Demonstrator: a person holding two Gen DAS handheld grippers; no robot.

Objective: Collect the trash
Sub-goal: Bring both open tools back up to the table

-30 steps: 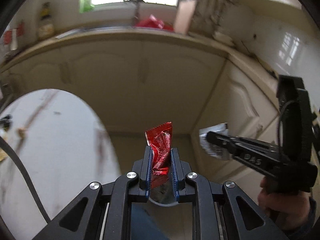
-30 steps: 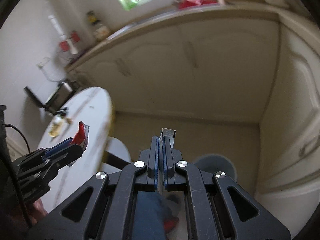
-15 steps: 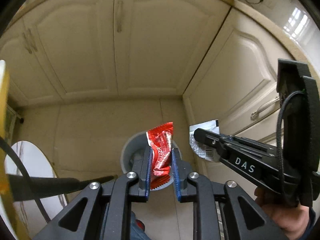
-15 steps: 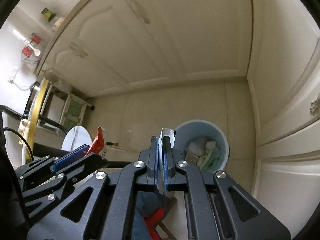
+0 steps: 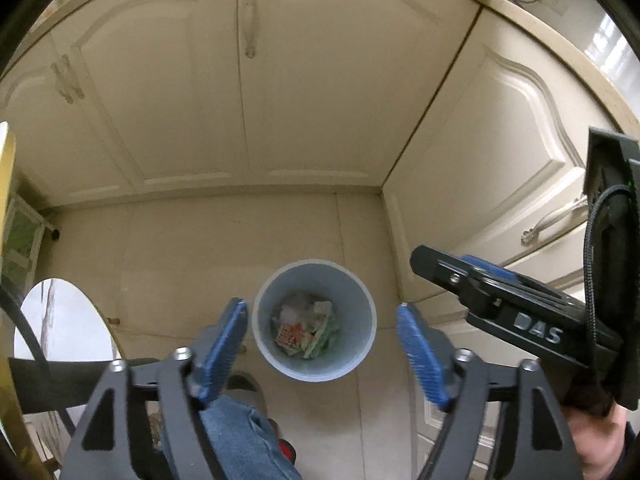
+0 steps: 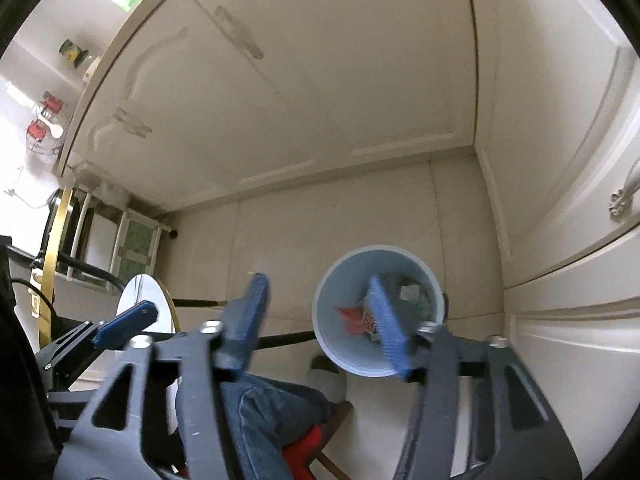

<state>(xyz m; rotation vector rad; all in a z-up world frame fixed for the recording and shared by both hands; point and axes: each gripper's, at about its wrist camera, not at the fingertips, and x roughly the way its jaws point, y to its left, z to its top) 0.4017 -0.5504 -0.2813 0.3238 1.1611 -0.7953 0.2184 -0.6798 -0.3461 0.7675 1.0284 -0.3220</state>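
Observation:
A pale blue trash bin (image 5: 354, 354) stands on the floor in the corner of the cabinets, and several wrappers (image 5: 306, 330) lie in its bottom. My left gripper (image 5: 320, 306) hangs above it, its jaws opening with nothing between the blue pads (image 5: 224, 344). In the right wrist view the bin (image 6: 348, 356) sits just under my right gripper (image 6: 317, 280), whose jaws are also opening with nothing between them. A red wrapper (image 6: 351, 316) lies inside the bin. The right gripper (image 5: 444, 266) shows at the right of the left wrist view, and the left gripper (image 6: 128, 324) at the lower left of the right wrist view.
Cream cabinet doors (image 5: 248, 112) wall the corner behind and to the right of the bin. A round white table (image 5: 60, 324) with a gold rim is at the left. A person's jeans leg (image 5: 240, 440) and shoe (image 6: 326, 376) are close in front of the bin.
Both grippers dropped and tilted down over the bin, then opened. The red wrapper left my left jaws and the silver wrapper left my right jaws; the red one now lies in the bin.

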